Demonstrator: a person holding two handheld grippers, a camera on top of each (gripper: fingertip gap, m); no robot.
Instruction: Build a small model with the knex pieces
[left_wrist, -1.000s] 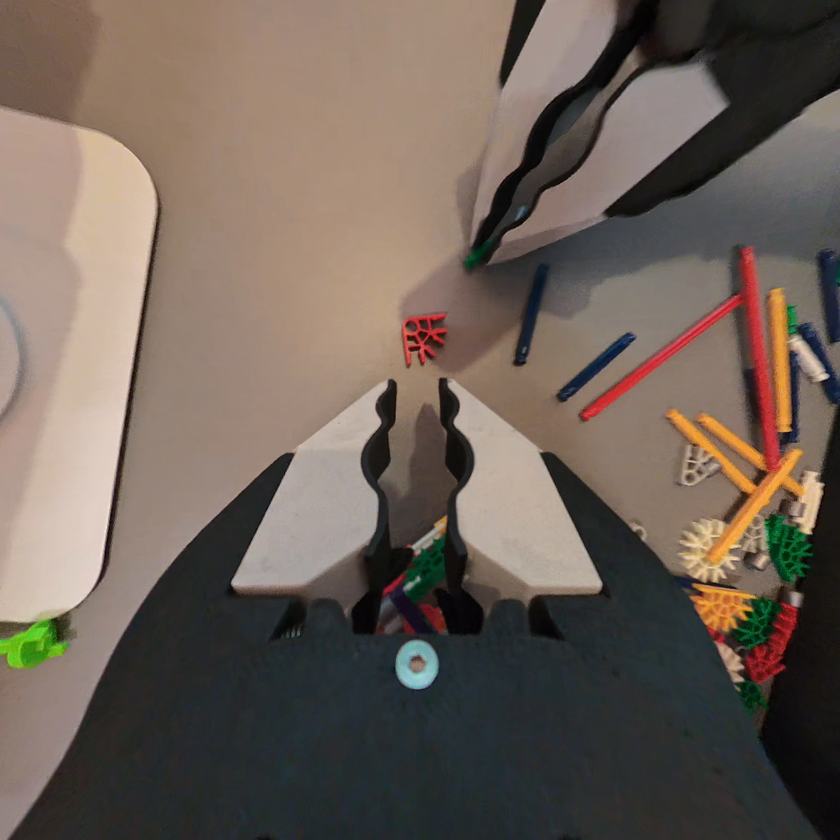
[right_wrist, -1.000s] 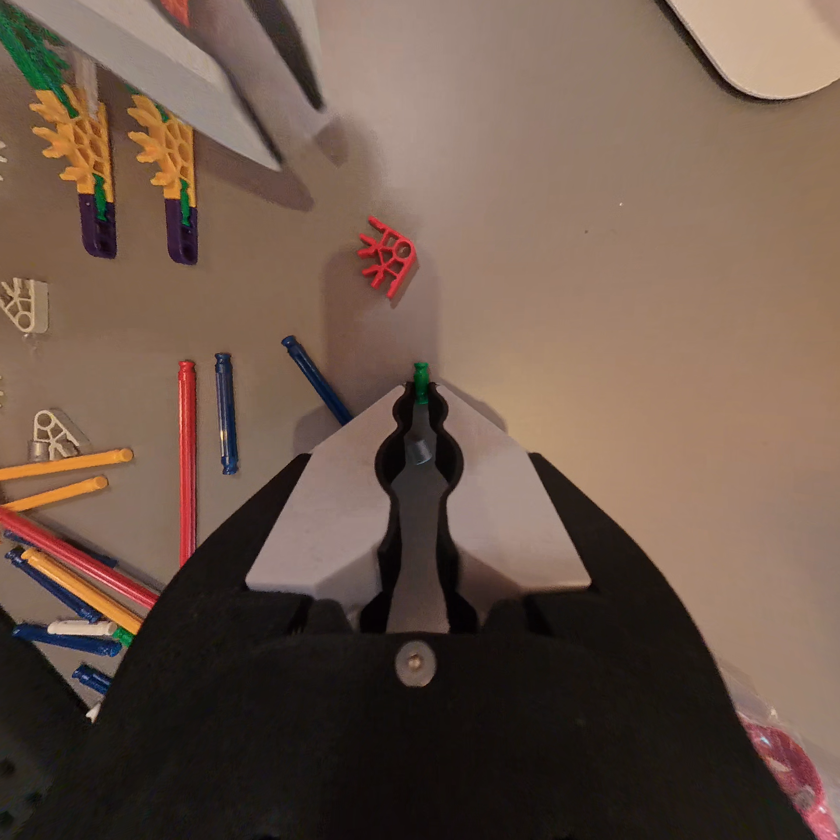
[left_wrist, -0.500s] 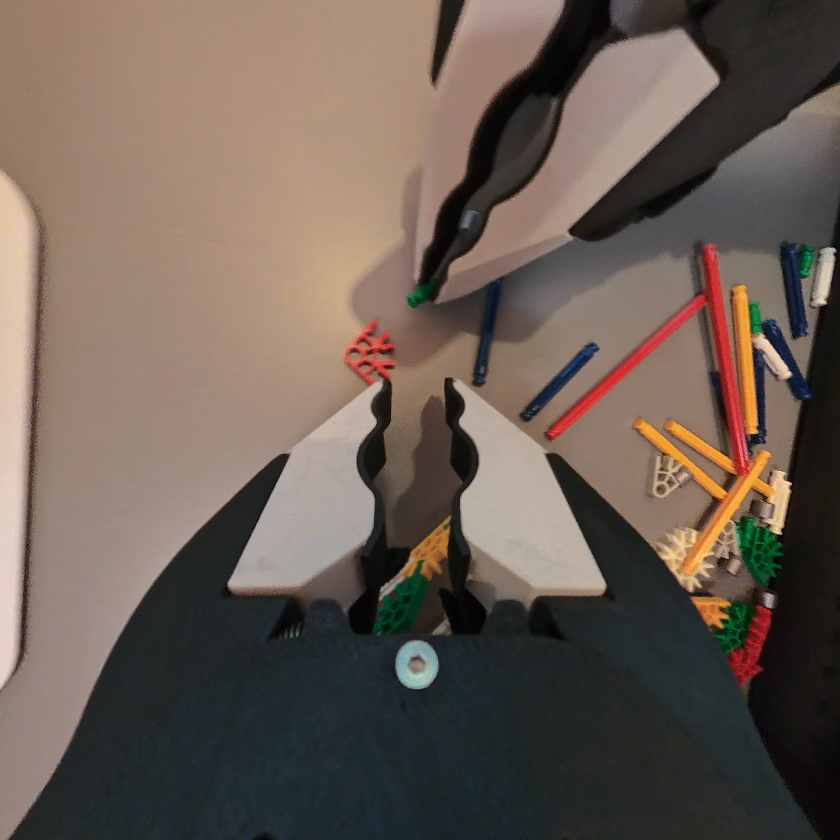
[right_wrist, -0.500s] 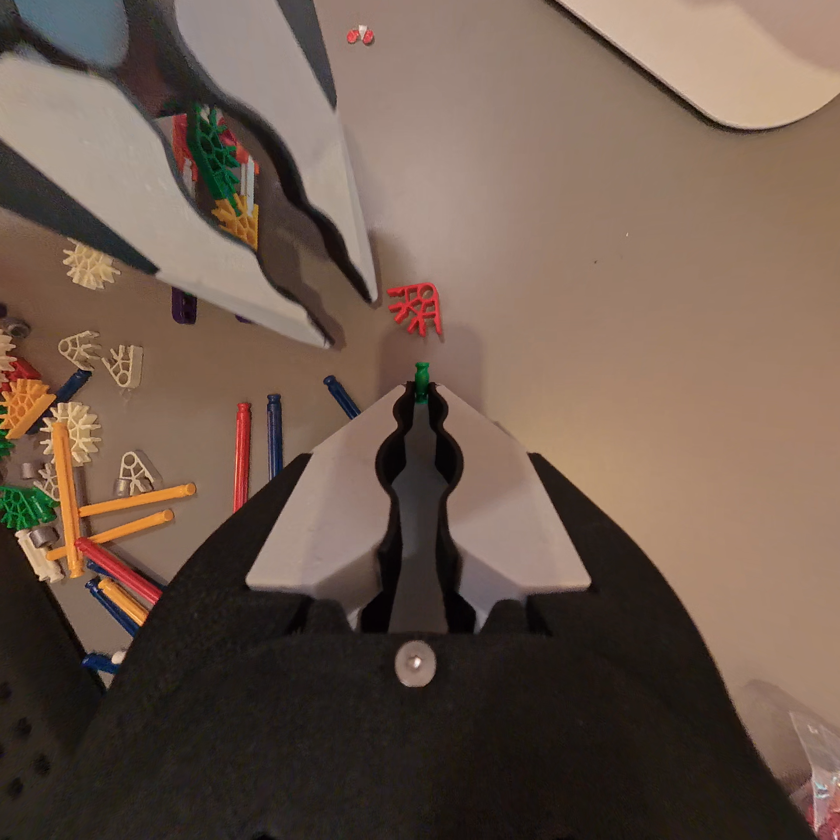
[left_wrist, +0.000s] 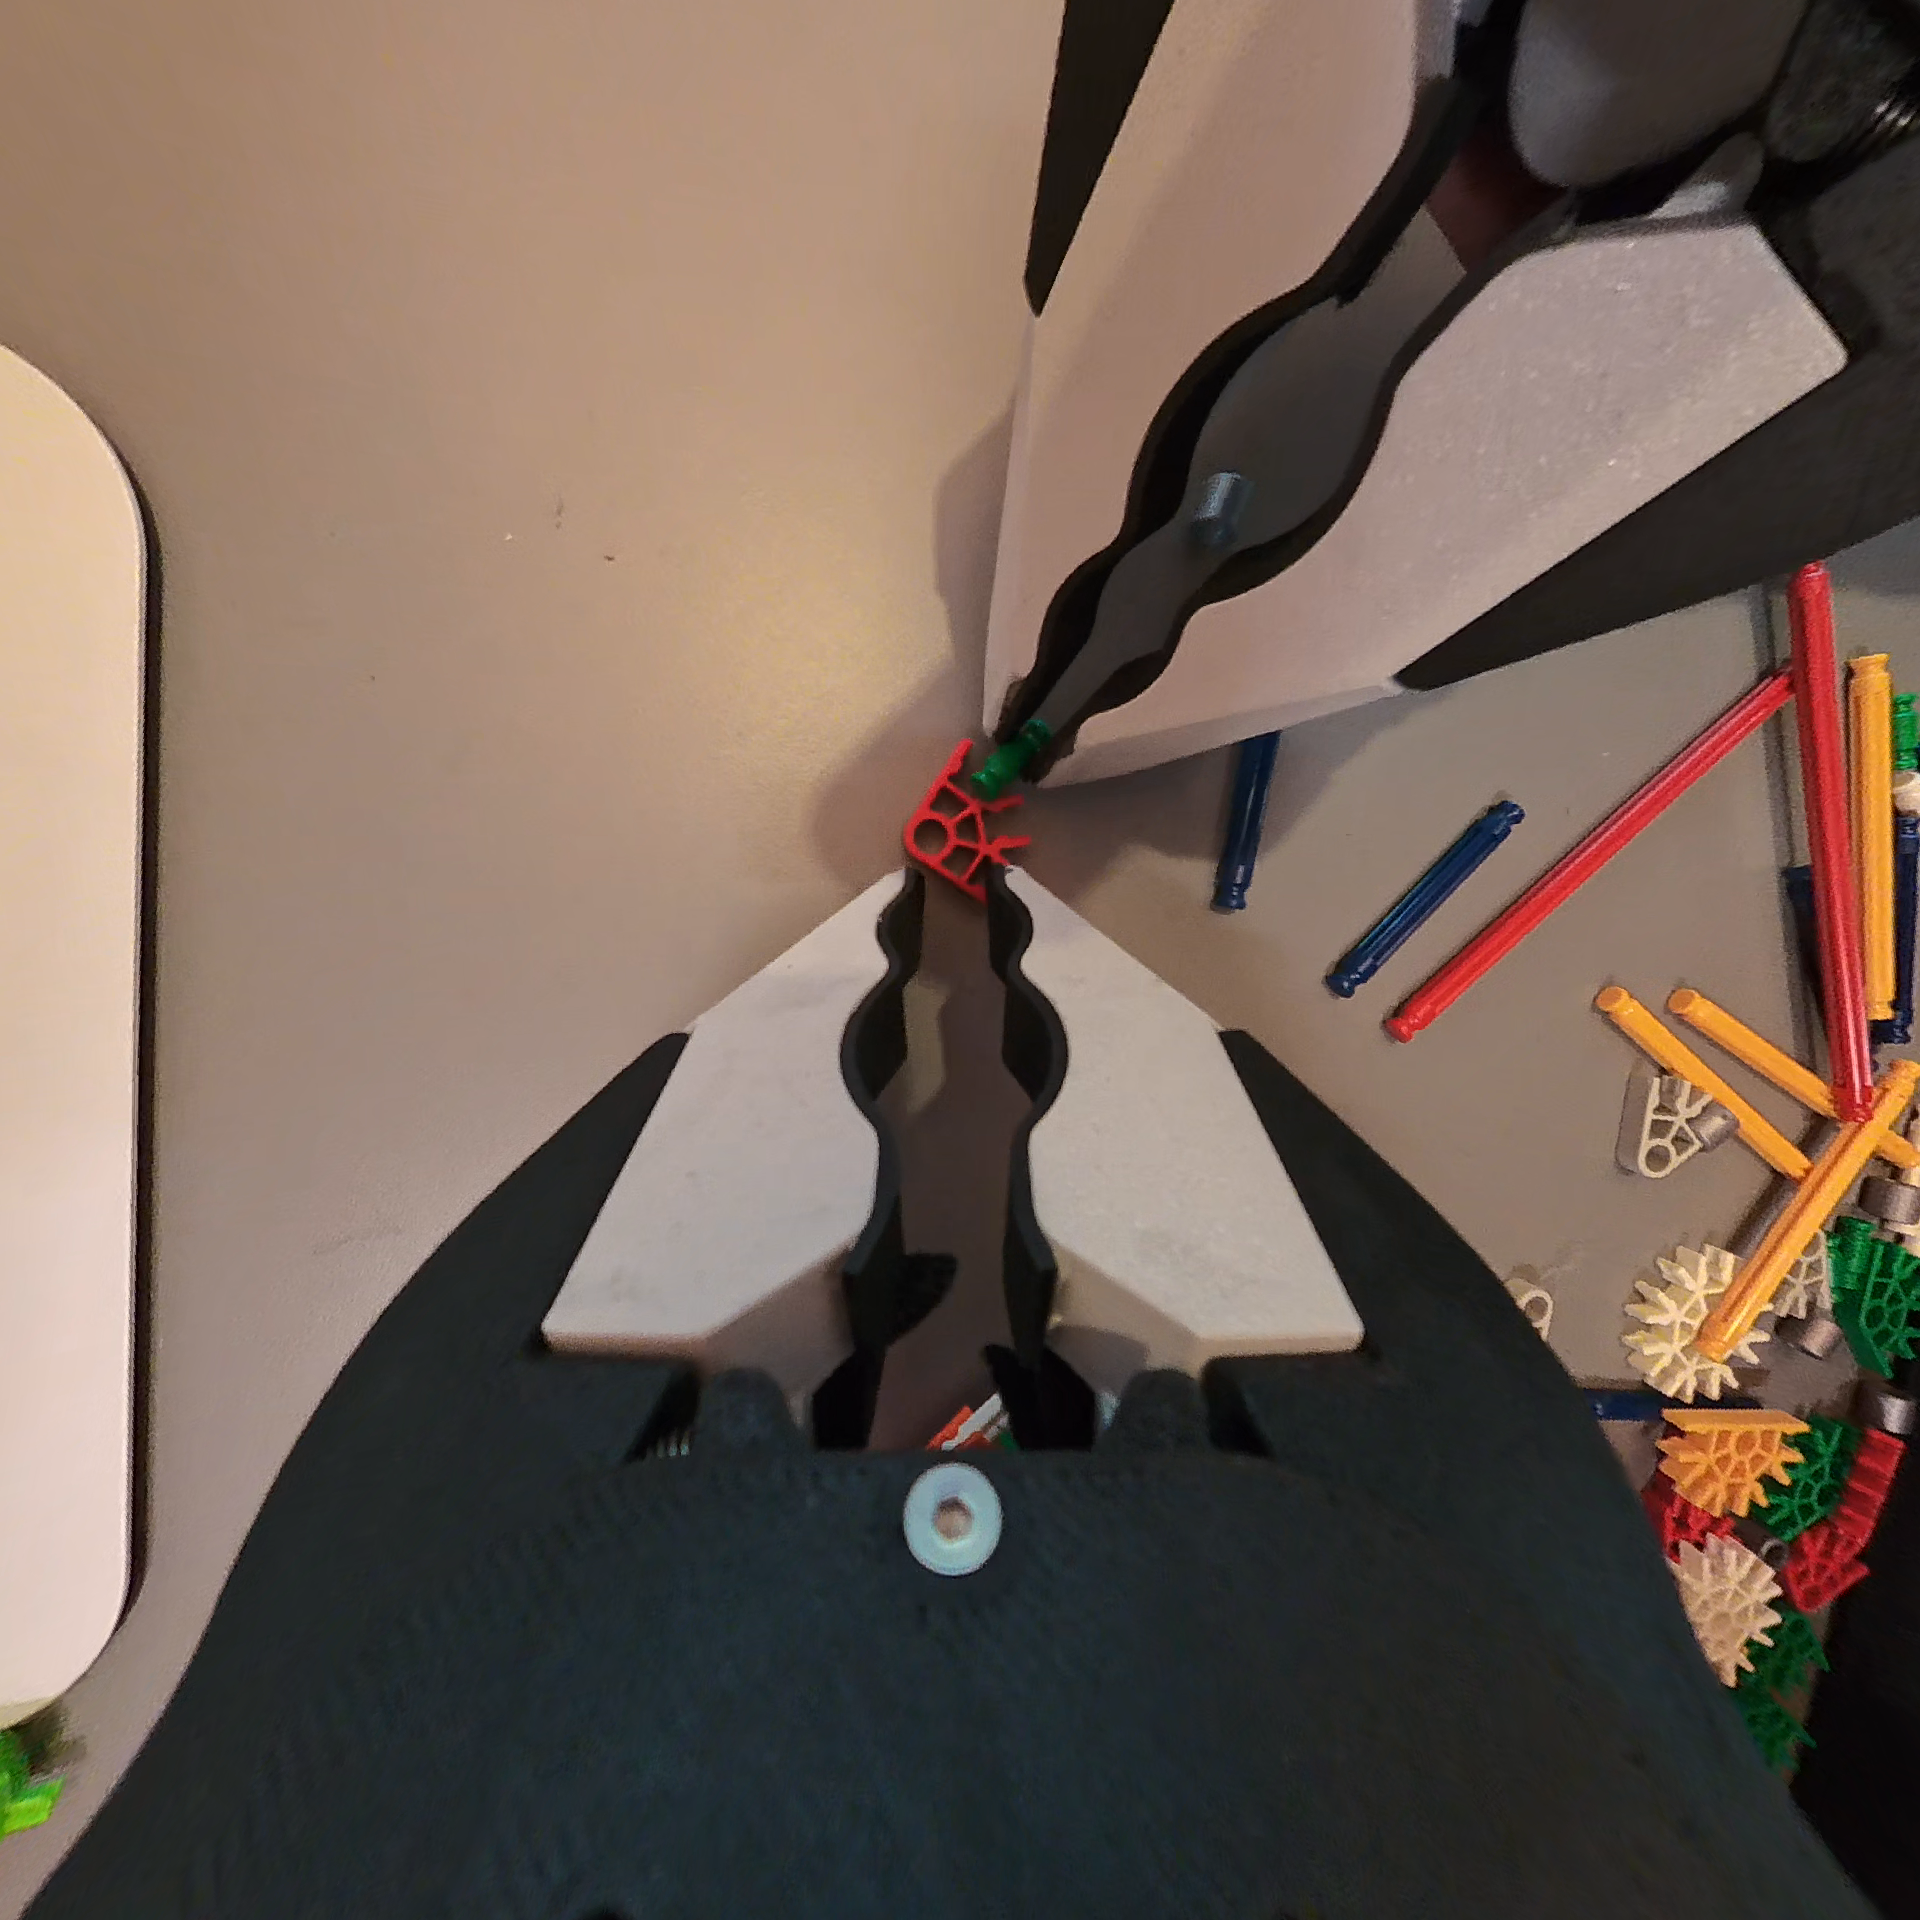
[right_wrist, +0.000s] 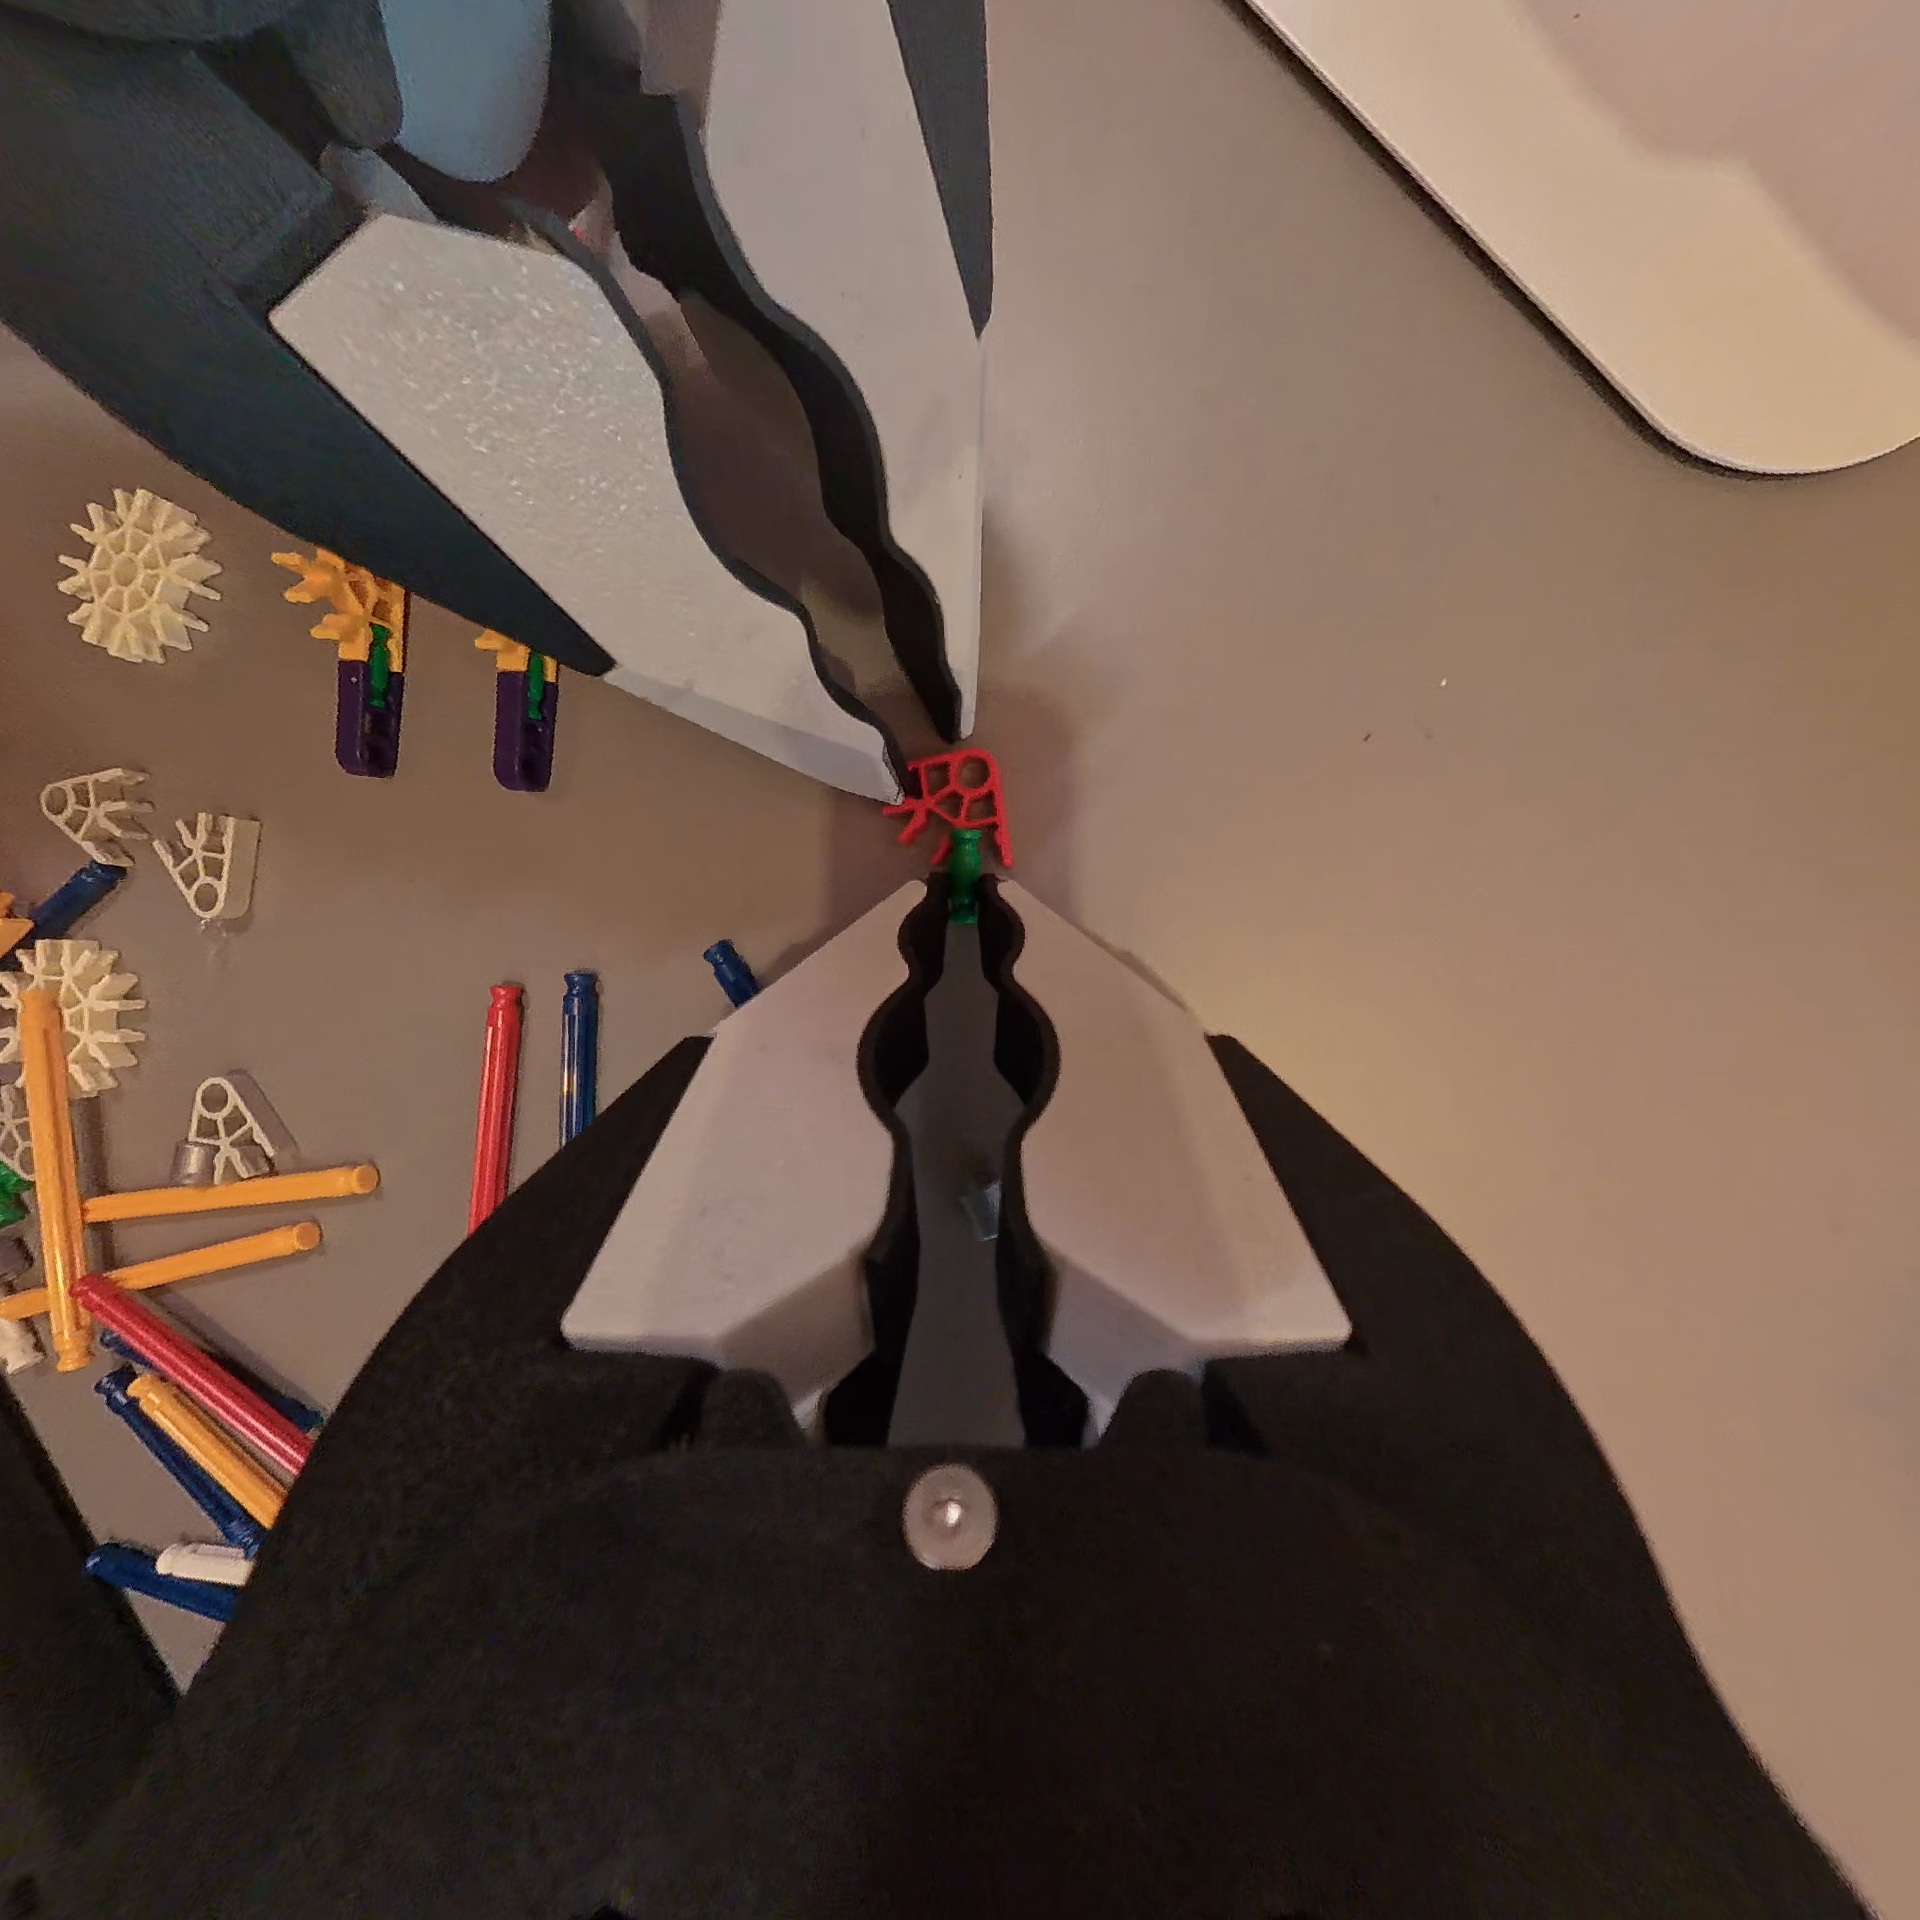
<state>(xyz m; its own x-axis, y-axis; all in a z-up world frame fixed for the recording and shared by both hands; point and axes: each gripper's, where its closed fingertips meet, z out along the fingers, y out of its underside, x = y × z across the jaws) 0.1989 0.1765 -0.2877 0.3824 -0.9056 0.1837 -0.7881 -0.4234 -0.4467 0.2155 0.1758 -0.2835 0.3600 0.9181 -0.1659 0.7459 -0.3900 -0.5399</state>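
A small red connector (left_wrist: 951, 826) lies on the beige table between the two grippers. My left gripper (left_wrist: 954, 888) has its jaws narrowed onto the connector's near corner and holds it at the fingertips. My right gripper (right_wrist: 961, 894) is shut on a short green rod (right_wrist: 964, 868), whose free end touches a slot of the red connector (right_wrist: 961, 784). In the left wrist view the right gripper (left_wrist: 1023, 738) comes in from the upper right with the green rod (left_wrist: 1006, 756). In the right wrist view the left gripper (right_wrist: 920, 758) comes in from the upper left.
Loose red, blue and yellow rods (left_wrist: 1579, 862) and a pile of connectors (left_wrist: 1766, 1455) lie at the right of the left wrist view. Two yellow-and-purple assemblies (right_wrist: 369, 675) lie by a white connector (right_wrist: 135, 592). A white board (left_wrist: 62, 935), also in the right wrist view (right_wrist: 1662, 208), lies beyond the grippers. Less than 4 cm separates the two grippers' tips.
Both grippers have moved in on the red connector. My left gripper's jaws have narrowed onto it. The green rod's tip now meets the connector, where earlier it was apart.
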